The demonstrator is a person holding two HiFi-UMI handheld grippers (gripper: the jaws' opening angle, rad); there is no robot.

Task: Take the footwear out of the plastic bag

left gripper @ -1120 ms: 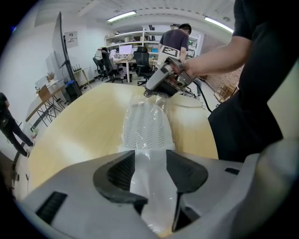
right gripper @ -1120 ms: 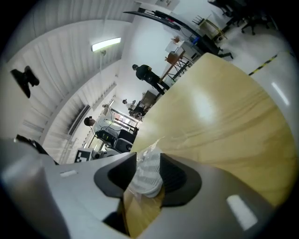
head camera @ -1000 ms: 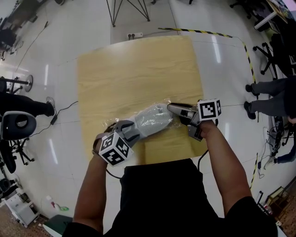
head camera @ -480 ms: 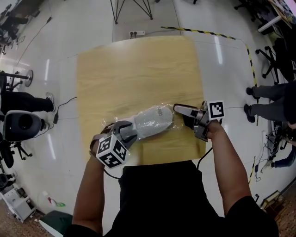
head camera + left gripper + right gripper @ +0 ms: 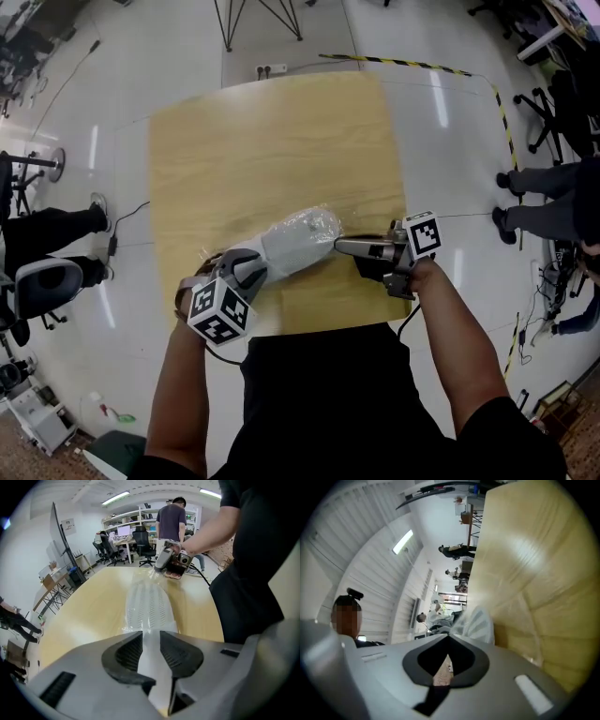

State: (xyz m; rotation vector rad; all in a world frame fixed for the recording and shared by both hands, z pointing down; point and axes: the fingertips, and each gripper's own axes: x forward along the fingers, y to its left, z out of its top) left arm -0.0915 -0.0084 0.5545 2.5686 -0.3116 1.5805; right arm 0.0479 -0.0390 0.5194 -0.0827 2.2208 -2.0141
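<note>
Left tool (image 5: 151, 638) grips the near end of the footwear (image 5: 298, 239) through the film of the plastic bag (image 5: 328, 223). Its jaws have just been closing, and the pads bear on the white body from both sides. Right tool (image 5: 342, 247) is closed tip to tip at the far end of the bag, held level. It is judged to hold a pinch of loose film.

Footwear lies on the near half of the table (image 5: 281, 141), between the two tools and wholly inside the bag.

Step in hand, as judged: securing both ends before stripping the bag. No part of the footwear is out yet.

Next move calls for pulling the two ends apart along the footwear's length. The left grip also traps film, so it may need resetting. Which end of the bag is open cannot be determined.
</note>
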